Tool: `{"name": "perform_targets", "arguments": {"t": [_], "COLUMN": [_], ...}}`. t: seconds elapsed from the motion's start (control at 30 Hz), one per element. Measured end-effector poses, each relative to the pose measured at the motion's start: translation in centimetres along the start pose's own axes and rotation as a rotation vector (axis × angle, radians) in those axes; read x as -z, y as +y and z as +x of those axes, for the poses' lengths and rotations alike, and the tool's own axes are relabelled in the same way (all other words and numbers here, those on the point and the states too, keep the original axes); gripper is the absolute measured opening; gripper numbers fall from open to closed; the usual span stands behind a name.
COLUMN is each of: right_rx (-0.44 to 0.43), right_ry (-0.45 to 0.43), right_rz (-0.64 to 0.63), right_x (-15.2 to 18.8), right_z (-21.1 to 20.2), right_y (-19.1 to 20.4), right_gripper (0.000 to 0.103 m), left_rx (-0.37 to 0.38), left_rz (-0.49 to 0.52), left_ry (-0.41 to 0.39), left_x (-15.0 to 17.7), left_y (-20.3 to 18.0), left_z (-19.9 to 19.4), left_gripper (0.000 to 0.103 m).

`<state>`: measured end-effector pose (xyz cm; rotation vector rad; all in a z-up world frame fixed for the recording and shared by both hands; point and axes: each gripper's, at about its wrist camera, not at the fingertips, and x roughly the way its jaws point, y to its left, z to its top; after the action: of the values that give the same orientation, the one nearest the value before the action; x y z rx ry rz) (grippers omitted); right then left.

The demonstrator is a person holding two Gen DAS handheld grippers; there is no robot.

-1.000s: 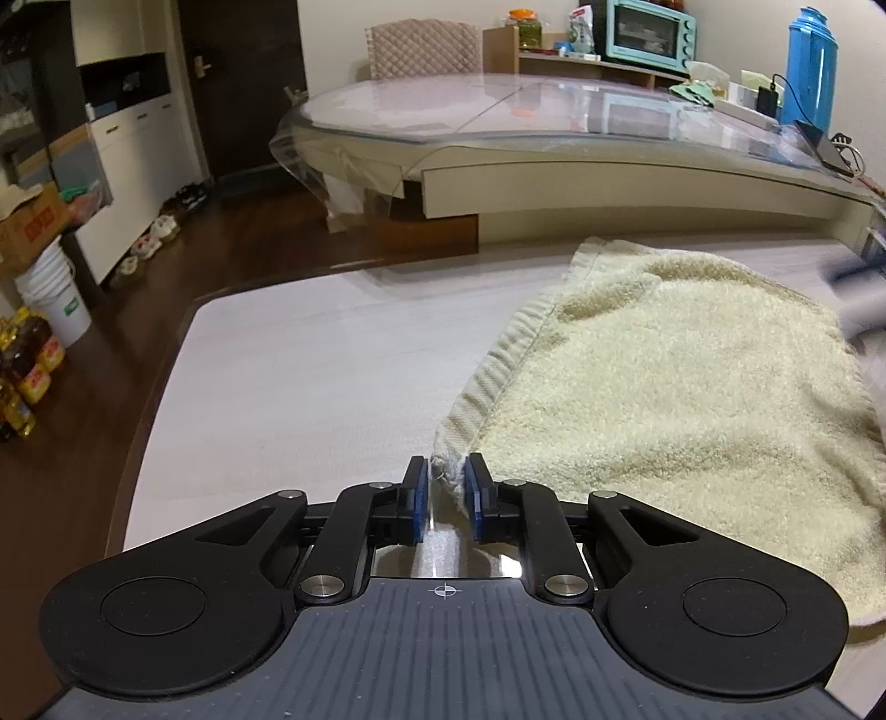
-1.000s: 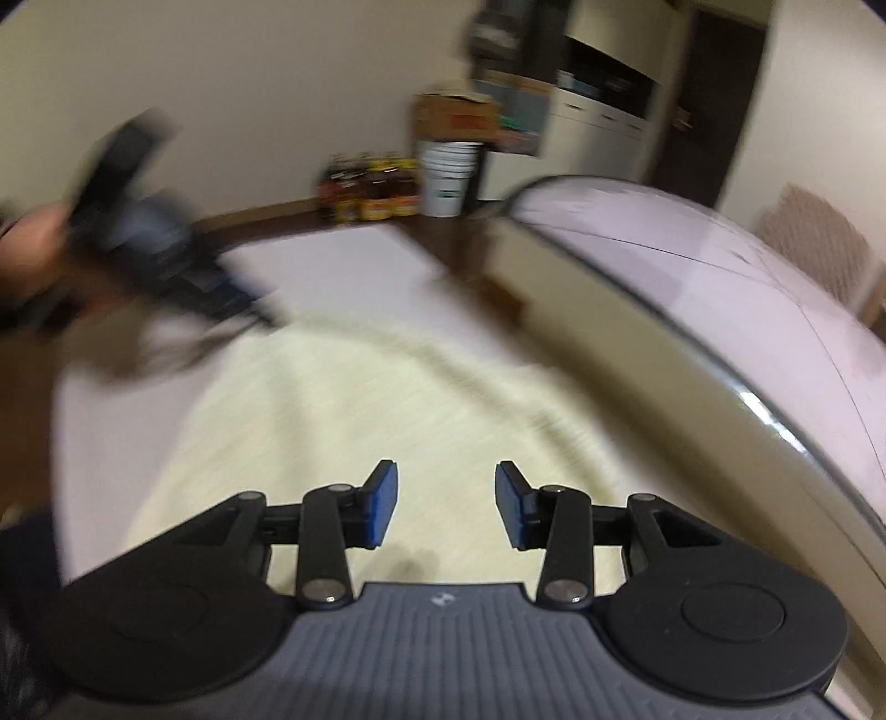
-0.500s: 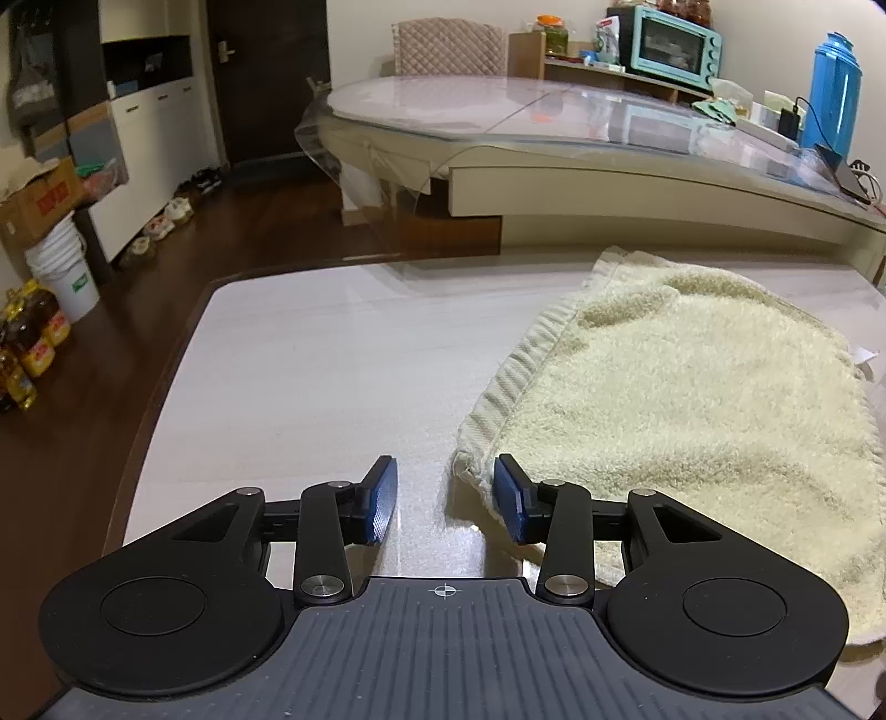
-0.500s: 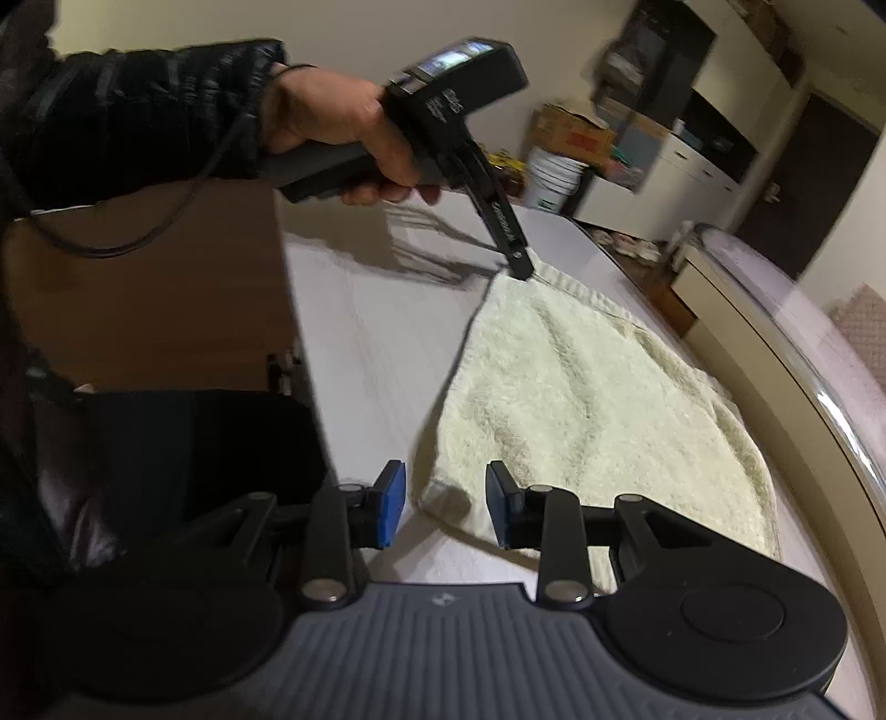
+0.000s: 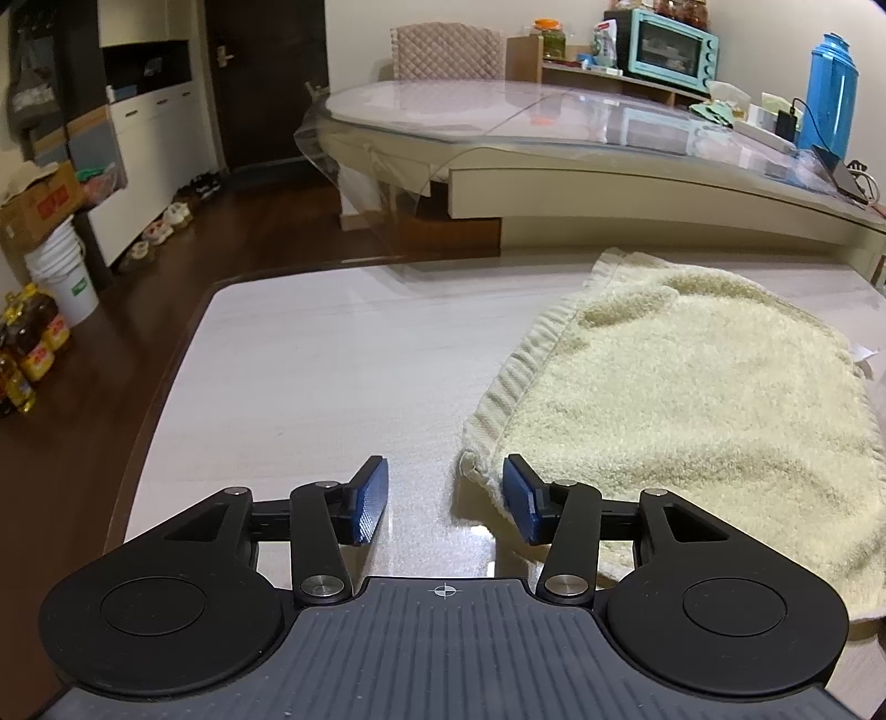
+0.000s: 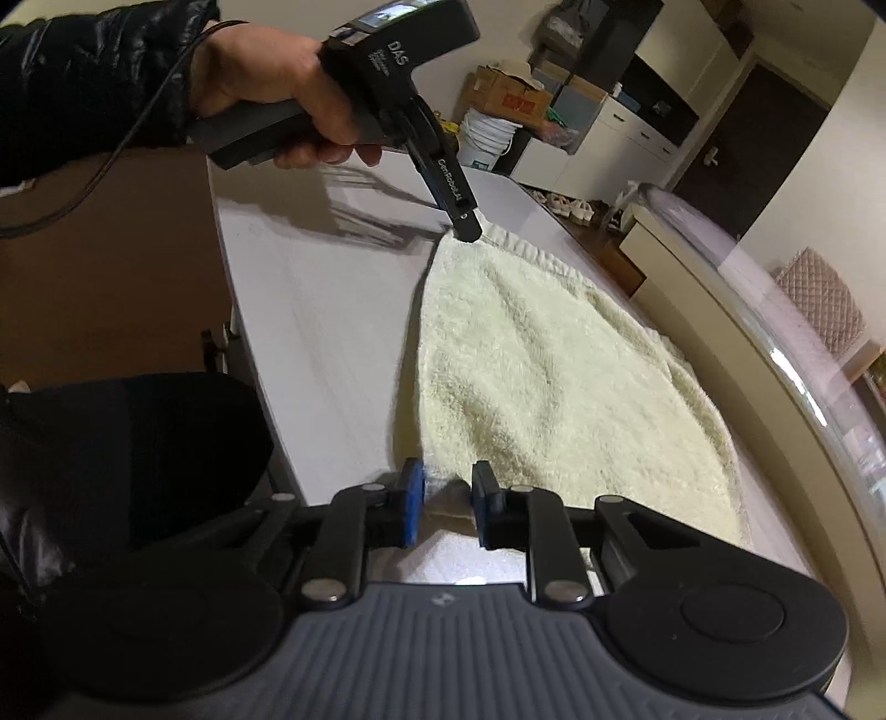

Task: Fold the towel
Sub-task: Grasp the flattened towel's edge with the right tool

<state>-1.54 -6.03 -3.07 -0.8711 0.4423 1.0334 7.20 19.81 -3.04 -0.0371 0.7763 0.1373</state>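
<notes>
A cream terry towel (image 5: 681,404) lies folded on the pale table (image 5: 310,376); it also shows in the right wrist view (image 6: 554,376). My left gripper (image 5: 443,498) is open, with the towel's near left corner (image 5: 470,459) just ahead of its jaws, loose on the table. In the right wrist view the left gripper (image 6: 468,227) sits low at the towel's far corner. My right gripper (image 6: 447,501) has its jaws narrowed around the towel's near corner (image 6: 443,487), with a gap still visible.
A second, glass-topped table (image 5: 554,127) stands just beyond the work table, with a blue flask (image 5: 830,94) and a toaster oven (image 5: 670,39) behind. Oil bottles (image 5: 27,354) and a white bucket (image 5: 61,271) sit on the floor at the left.
My left gripper has opened and let go of the towel corner, which now lies on the table. My right gripper swung round to the towel's near corner and has narrowed its jaws around it.
</notes>
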Motion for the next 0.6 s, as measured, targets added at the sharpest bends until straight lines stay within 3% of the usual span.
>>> {"name": "perform_targets", "arguments": {"t": [0.23, 0.6], "right_rx": [-0.036, -0.220], "right_ry": [-0.004, 0.020], "right_rz": [-0.056, 0.064], "right_x": [-0.2, -0.7], "right_z": [-0.7, -3.3], "right_y": [0.6, -0.8], "right_gripper": [0.014, 0.014], "left_rx": [0.006, 0.003], "left_rz": [0.023, 0.100], "left_ry": [0.003, 0.011], "left_x": [0.0, 1.9], "left_y": [-0.4, -2.3], "left_z": [-0.1, -2.5], "left_gripper": [0.052, 0.056]}}
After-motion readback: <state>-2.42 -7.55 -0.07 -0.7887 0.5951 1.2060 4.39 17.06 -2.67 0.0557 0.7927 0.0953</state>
